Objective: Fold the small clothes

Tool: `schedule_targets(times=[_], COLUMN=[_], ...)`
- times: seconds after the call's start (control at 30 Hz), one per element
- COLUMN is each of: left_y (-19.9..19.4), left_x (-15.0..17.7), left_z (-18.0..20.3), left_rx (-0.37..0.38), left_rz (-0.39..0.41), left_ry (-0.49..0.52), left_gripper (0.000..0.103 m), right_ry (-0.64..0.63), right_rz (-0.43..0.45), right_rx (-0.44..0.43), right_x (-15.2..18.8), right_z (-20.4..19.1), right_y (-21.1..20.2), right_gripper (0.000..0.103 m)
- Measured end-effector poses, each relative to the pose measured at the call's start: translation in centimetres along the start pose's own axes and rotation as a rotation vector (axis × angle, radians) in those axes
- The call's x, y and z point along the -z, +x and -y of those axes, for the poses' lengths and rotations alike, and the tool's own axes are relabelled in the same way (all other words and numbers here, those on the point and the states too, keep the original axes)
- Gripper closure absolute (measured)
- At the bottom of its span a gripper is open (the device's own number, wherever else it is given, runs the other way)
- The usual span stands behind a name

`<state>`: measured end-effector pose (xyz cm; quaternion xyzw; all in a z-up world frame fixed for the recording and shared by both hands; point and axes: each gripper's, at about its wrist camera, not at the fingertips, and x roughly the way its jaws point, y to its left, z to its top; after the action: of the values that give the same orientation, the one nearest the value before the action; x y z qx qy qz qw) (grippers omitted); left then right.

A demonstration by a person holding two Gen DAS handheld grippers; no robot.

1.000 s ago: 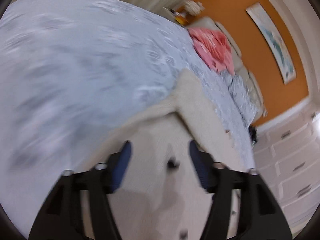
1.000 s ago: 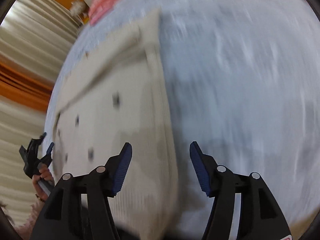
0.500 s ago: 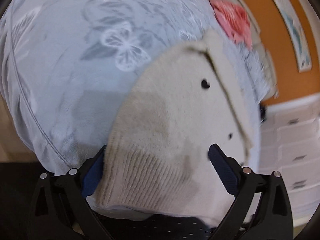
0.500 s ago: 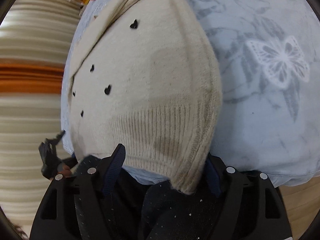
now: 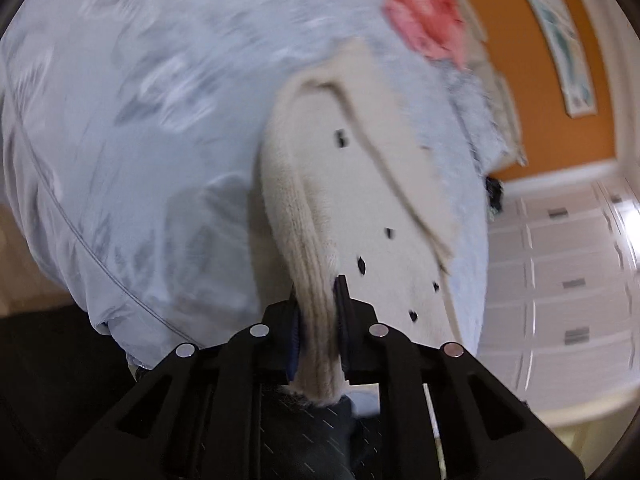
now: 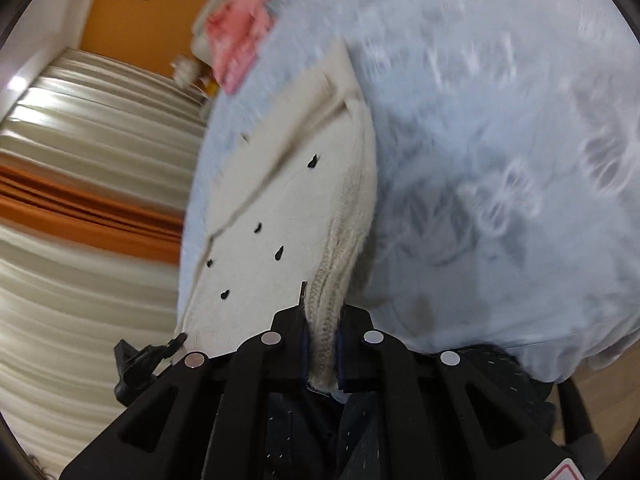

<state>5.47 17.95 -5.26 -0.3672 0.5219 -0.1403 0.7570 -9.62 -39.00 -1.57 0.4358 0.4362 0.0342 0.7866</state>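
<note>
Both claws clamped on cream sweater point(image 5: 360, 184) hem.
Left claw point(image 5: 318, 320) and right claw point(image 6: 322, 328) pinching ribbed corners, bunched over bed point(image 5: 140, 120).

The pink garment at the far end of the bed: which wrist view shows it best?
The left wrist view: the pink garment is larger there, folds visible, lying on the bedspread beyond the cream sweater. In the right wrist view it is a smaller, motion-blurred patch.

Sweater point(image 5: 360, 208) lies on bedspread point(image 5: 140, 140), near its front edge. Left gripper point(image 5: 320, 320) pinches hem's left corner; right gripper point(image 6: 322, 340) pinches hem's right corner. Garment point(image 5: 424, 28) lies on bedspread well behind sweater. Drawers point(image 5: 560, 280) right of bed; curtain point(image 6: 80, 160) left.
</note>
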Motion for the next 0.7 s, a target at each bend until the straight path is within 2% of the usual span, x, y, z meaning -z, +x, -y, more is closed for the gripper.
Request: schedule_targets(times=[0.1, 0.2, 0.33, 0.43, 0.53, 0.6, 0.7], left_y=[-3.8, -6.7, -9.5, -10.4, -12.1, -14.0, -17.0], left_x=[1.1, 2.5, 6.3, 9.1, 11.5, 12.5, 12.2], left_z=[1.9, 2.2, 1.3, 0.1, -0.8, -0.7, 1.2], left_rx=[0.049, 0.072, 0.085, 0.089, 0.115, 0.151, 0.216], left_rz=[0.013, 0.015, -0.008, -0.055, -0.073, -0.063, -0.001], left_ry=[0.037, 0.051, 0.076, 0.038, 0.006, -0.008, 0.024], left_gripper=[0.096, 0.096, 0.096, 0.096, 0.096, 0.096, 0.096], right_ry=[-0.029, -0.047, -0.070, -0.062, -0.035, -0.019, -0.073], right_rz=[0.057, 0.090, 0.085, 0.073, 0.101, 0.167, 0.257], right_rx=[-0.009, -0.021, 0.007, 0.022, -0.037, -0.136, -0.233], right_x=[1.0, 3.0, 6.8, 9.8, 11.3, 12.0, 11.5], right_z=[-0.5, -0.7, -0.3, 0.3, 1.2, 0.8, -1.8], right_y=[-4.1, -7.5, -10.3, -11.5, -14.2, -16.8, -19.9], right_gripper=[0.095, 0.095, 0.095, 0.095, 0.095, 0.095, 0.095])
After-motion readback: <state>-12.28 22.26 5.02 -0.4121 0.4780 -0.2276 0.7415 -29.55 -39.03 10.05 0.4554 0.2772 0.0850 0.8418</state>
